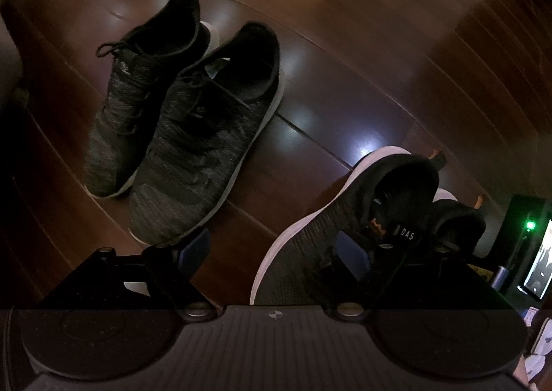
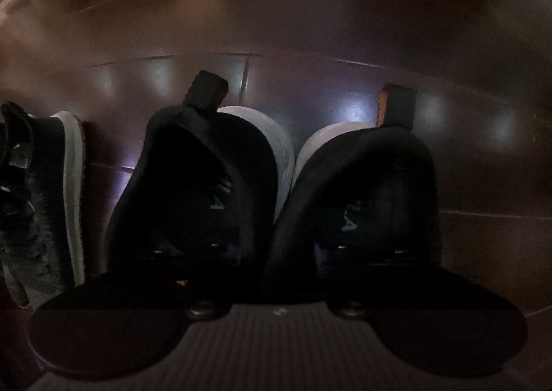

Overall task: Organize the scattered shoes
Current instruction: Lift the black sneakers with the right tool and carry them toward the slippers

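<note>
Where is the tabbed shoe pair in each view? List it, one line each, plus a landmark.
Left wrist: tabbed pair, lower right.
Right wrist: tabbed pair, centre, heels far.
Shared landmark: laced grey shoe, centre-left in left wrist, left edge in right wrist.

Left wrist view looks down from higher; right sits close behind the shared orange-tabbed sneakers.
</note>
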Demonstrator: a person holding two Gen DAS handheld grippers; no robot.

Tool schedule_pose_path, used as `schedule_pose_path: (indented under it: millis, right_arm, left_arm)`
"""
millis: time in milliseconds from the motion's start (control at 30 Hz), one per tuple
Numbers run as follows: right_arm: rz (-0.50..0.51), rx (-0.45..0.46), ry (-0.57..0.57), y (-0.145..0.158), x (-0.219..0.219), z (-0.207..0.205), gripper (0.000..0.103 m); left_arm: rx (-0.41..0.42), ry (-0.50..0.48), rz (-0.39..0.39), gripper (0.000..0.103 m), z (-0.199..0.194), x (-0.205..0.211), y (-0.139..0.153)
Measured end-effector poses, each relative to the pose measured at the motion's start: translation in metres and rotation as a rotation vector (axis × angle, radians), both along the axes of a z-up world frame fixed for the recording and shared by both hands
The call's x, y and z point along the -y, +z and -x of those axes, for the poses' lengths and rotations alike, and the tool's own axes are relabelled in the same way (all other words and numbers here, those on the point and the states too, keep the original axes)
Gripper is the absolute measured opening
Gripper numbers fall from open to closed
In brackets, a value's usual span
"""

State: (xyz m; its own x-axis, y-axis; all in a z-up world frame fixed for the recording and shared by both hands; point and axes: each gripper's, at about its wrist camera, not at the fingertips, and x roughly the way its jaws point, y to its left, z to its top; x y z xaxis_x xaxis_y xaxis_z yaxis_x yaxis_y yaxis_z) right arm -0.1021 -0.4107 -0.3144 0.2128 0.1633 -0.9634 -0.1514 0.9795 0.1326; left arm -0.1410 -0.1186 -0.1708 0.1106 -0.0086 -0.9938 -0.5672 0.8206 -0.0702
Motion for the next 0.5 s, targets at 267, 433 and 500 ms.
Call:
schedule_pose_path:
  millis: [267, 433, 500]
  right_arm:
    - [-0.058, 0.036, -0.014, 0.003, 0.014, 0.020, 0.025]
    - [-0.091, 0.062, -0.056, 0.016, 0.026, 0.033, 0.025]
    - [-0.106, 0.074, -0.081, 0.020, 0.035, 0.039, 0.025]
  left_arm:
    - [0.006, -0.040, -0.016, 0.085, -0.001, 0.015, 0.002]
    - [0.016, -0.059, -0.028, 0.085, -0.001, 0.022, 0.004]
    - [0.018, -0.066, -0.032, 0.085, -0.001, 0.024, 0.004]
